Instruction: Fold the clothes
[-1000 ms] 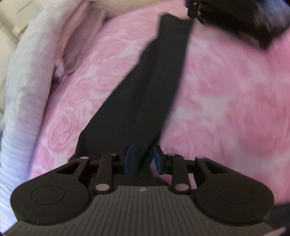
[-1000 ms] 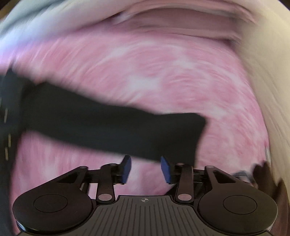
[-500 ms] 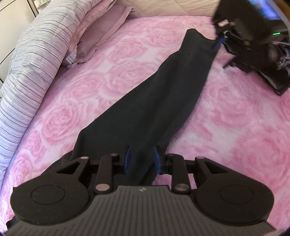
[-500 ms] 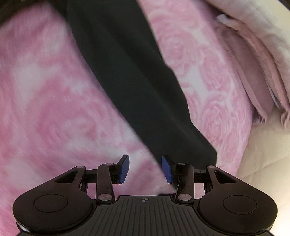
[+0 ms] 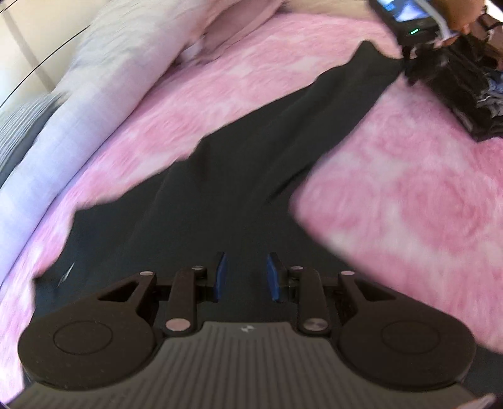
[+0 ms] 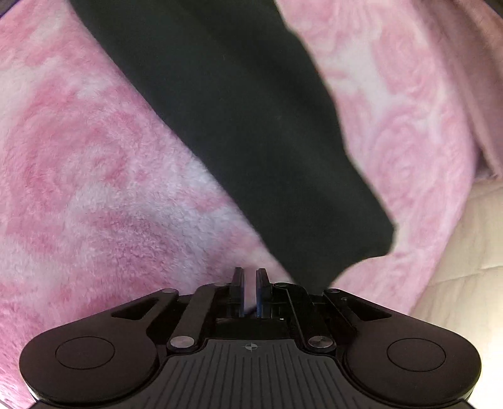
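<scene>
While the left gripper (image 5: pixel 246 277) is pointing steeply down, its blue pads (image 5: pixel 221 277) are standing a little apart and are gripping a bunched fold of the black garment (image 5: pixel 283 141) that is filling the gap between them. Ahead of these fingers the garment is stretching away as a long dark band, narrowing toward its far end. At that far end the right gripper (image 5: pixel 408 59) is meeting the cloth, with a person's hand (image 5: pixel 462 15) just behind it. On both sides of the band the pink rose-patterned blanket (image 5: pixel 408 188) is showing, blurred. Far left of the fingers pale striped bedding (image 5: pixel 94 94) is lying along the blanket's edge, and far right a pile of dark clothes (image 5: pixel 465 85) is sitting on the blanket.

In the right wrist view the right gripper's (image 6: pixel 250 283) jaws are closing, down to a thin slit with only something pale showing inside it. The garment's (image 6: pixel 251 110) corner is lying just right of these fingers, running under the right finger's linkage, and the cloth is spreading ahead and to the left. The blanket (image 6: pixel 94 157) is lying left of and below the fingers; whether the pads are catching any black cloth I cannot tell.
</scene>
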Demonstrator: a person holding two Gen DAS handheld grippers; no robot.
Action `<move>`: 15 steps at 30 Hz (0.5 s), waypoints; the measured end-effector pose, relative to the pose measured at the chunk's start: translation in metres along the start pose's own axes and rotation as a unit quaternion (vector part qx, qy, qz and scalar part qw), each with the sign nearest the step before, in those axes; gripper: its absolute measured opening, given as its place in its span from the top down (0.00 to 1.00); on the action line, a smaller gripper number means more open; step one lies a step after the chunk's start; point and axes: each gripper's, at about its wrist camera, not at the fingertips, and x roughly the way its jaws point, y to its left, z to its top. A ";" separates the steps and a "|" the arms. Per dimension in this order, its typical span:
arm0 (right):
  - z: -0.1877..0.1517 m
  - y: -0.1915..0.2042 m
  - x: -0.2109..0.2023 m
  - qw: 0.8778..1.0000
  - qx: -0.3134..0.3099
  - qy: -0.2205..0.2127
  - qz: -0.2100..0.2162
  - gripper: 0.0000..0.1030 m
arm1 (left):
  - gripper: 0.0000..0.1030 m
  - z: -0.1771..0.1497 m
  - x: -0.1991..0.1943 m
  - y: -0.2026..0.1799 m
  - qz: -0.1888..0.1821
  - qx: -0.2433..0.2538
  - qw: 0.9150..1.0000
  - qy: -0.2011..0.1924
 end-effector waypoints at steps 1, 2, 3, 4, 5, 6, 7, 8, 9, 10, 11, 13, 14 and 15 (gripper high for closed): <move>-0.002 0.000 -0.009 1.000 -0.001 -0.011 -0.013 0.95 | 0.77 -0.010 -0.009 0.006 0.010 -0.011 1.000 0.010; -0.004 0.001 -0.018 0.999 -0.002 -0.021 -0.026 0.94 | 0.77 -0.022 -0.020 0.013 0.021 -0.026 0.999 0.021; -0.005 0.003 -0.033 0.999 0.007 -0.040 -0.028 0.92 | 0.76 -0.034 -0.032 0.020 0.031 -0.041 0.998 0.032; -0.006 0.006 -0.047 0.998 0.016 -0.060 -0.028 0.90 | 0.76 -0.046 -0.044 0.026 0.041 -0.055 0.997 0.042; -0.007 0.008 -0.062 0.996 0.025 -0.080 -0.029 0.88 | 0.76 -0.058 -0.057 0.031 0.051 -0.069 0.995 0.051; -0.009 0.013 -0.077 0.994 0.036 -0.099 -0.019 0.84 | 0.75 -0.070 -0.069 0.036 0.061 -0.083 0.993 0.061; -0.010 0.023 -0.092 0.992 0.049 -0.118 -0.001 0.75 | 0.74 -0.084 -0.083 0.041 0.070 -0.094 0.991 0.071; -0.011 0.033 -0.105 0.989 0.058 -0.134 0.015 0.69 | 0.73 -0.099 -0.097 0.045 0.079 -0.105 0.988 0.081; -0.013 0.046 -0.118 0.986 0.068 -0.148 0.031 0.58 | 0.71 -0.115 -0.109 0.049 0.086 -0.117 0.985 0.093; -0.016 0.059 -0.130 0.983 0.078 -0.162 0.048 0.52 | 0.70 -0.131 -0.122 0.053 0.094 -0.128 0.982 0.104; -0.018 0.073 -0.143 0.978 0.089 -0.175 0.064 0.51 | 0.69 -0.148 -0.134 0.056 0.098 -0.139 0.979 0.115; -0.032 0.101 -0.158 0.969 0.109 -0.193 0.110 0.50 | 0.66 -0.183 -0.157 0.059 0.102 -0.158 0.973 0.135; -0.037 0.114 -0.164 0.963 0.122 -0.199 0.137 0.50 | 0.65 -0.201 -0.167 0.060 0.104 -0.166 0.970 0.145; -0.039 0.127 -0.170 0.957 0.139 -0.200 0.161 0.49 | 0.65 -0.220 -0.176 0.061 0.101 -0.178 0.967 0.153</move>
